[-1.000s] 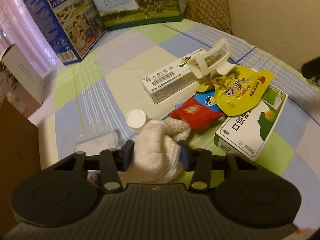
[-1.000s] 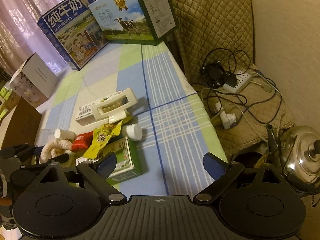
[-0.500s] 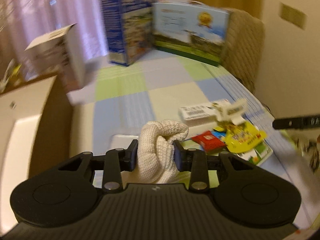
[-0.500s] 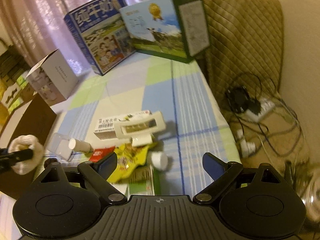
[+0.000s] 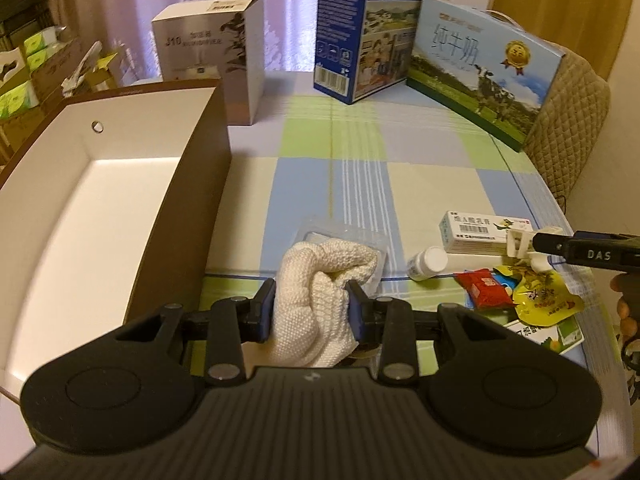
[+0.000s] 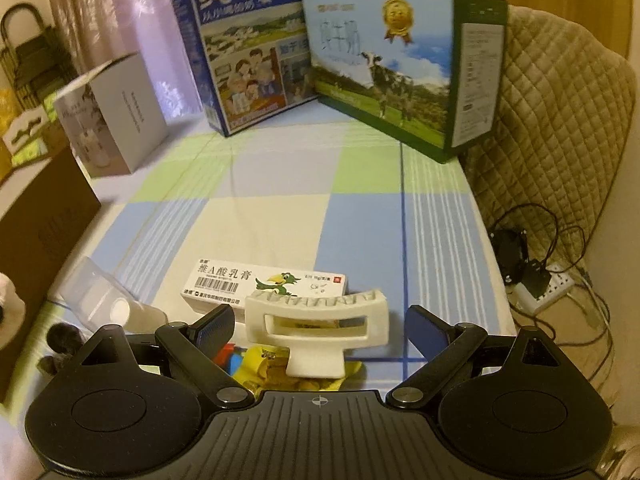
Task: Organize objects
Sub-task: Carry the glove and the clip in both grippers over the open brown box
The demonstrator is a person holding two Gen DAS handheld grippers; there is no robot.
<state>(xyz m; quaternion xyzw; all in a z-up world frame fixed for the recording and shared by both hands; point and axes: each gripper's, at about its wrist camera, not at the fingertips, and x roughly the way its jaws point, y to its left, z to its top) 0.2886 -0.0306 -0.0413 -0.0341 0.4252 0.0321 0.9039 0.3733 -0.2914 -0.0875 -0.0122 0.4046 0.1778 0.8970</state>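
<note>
The left gripper (image 5: pixel 311 312) is level above the near edge of the desk (image 5: pixel 360 184), its jaws clamped on a white knitted glove (image 5: pixel 320 280) bunched into a roll and held clear of the surface. Just to its left stands an open brown box (image 5: pixel 120 208) with a white interior; its near wall runs beside the gripper.

The right gripper (image 6: pixel 320 322) points forward over the clutter with its jaws spread wide and holding nothing. Between them, not touched by either, lies a white hair claw clip (image 6: pixel 318 326) resting on a yellow pouch (image 6: pixel 276 364). Just beyond the clip lies a white ointment carton (image 6: pixel 264 284). A small white bottle (image 5: pixel 428 263) lies on its side to the left of it, next to a clear plastic tray (image 6: pixel 88 288).

Past these items the checked cloth is open up to the far edge, where a grey-white box (image 5: pixel 216 52), a blue milk carton (image 6: pixel 240 48) and a green-sided milk carton (image 6: pixel 400 68) stand.
</note>
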